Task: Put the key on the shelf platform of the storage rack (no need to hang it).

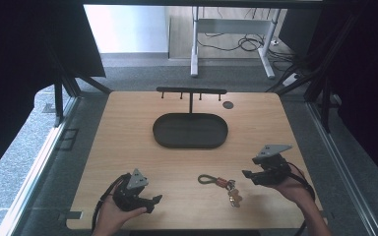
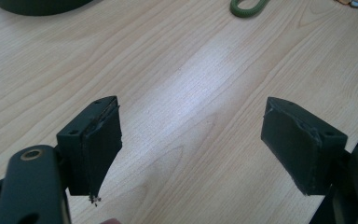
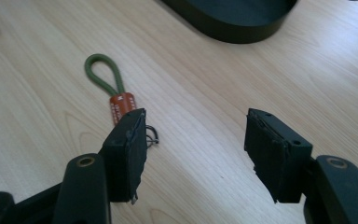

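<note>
We worked at a pale wooden table (image 1: pixel 128 142) with visible grain, set on grey carpet, with black curtains to either side and, beyond the far edge, a white-legged desk (image 1: pixel 231 44) with loose cables on a lighter floor. Near the table's far edge stood a low black rack (image 1: pixel 191 91) with short pegs hanging from its bar, and just beside its right end lay a small dark disc (image 1: pixel 228 104). In front of the rack sat a black oval tray (image 1: pixel 190 131), its long axis running left to right, and we saw nothing in it. The keychain (image 1: pixel 221 184) lay flat on the table near the front edge, right of centre, between our two grippers and closer to the right one. Its long axis ran roughly left to right, the green cord loop (image 3: pixel 103 74) pointing left, then an orange tag (image 3: pixel 122 106), with the keys (image 1: pixel 234 194) at the right end, angled toward us. The left gripper (image 1: pixel 150 201) sat low at the front left, jaws spread wide over bare wood, holding nothing. The right gripper (image 1: pixel 248 174) hovered just right of the keychain, jaws likewise apart and empty, one jaw covering part of the tag in the right gripper view.
</note>
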Action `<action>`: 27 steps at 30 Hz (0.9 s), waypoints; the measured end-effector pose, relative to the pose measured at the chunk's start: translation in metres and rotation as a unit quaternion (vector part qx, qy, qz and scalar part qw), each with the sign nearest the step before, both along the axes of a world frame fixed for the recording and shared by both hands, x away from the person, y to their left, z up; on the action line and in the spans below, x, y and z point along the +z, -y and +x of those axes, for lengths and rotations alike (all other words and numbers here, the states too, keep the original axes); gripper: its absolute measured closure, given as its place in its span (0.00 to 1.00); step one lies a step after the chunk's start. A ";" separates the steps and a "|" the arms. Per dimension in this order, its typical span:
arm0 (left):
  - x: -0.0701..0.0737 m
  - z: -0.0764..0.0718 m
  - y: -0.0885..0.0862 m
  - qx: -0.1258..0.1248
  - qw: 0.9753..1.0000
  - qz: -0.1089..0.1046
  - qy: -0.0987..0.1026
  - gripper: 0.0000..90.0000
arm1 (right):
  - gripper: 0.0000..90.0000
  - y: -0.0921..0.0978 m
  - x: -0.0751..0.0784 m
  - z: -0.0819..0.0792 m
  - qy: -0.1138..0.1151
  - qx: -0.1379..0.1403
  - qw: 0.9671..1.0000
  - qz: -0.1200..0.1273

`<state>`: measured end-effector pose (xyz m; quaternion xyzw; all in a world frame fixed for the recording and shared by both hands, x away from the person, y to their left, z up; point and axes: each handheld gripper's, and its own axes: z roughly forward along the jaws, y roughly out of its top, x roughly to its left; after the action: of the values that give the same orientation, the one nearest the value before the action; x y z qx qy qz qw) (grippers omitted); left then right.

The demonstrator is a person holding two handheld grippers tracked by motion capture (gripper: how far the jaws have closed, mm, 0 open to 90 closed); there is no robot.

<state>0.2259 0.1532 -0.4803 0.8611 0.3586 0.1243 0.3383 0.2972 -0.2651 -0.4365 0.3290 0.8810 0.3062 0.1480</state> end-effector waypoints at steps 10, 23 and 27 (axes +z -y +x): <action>-0.001 -0.001 0.004 -0.010 1.000 0.003 -0.004 0.23 | 0.47 -0.026 -0.003 0.005 -0.022 0.037 0.999 -0.025; -0.001 -0.002 0.003 -0.011 1.000 0.004 -0.006 0.24 | 0.46 -0.046 -0.012 0.011 -0.040 0.056 0.997 -0.043; -0.001 -0.002 0.003 -0.013 1.000 0.005 -0.008 0.24 | 0.46 -0.050 -0.013 0.013 -0.044 0.060 0.996 -0.043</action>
<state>0.2237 0.1498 -0.4815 0.8683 0.3491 0.1148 0.3332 0.3104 -0.2149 -0.4495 0.2818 0.9172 0.2617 0.1039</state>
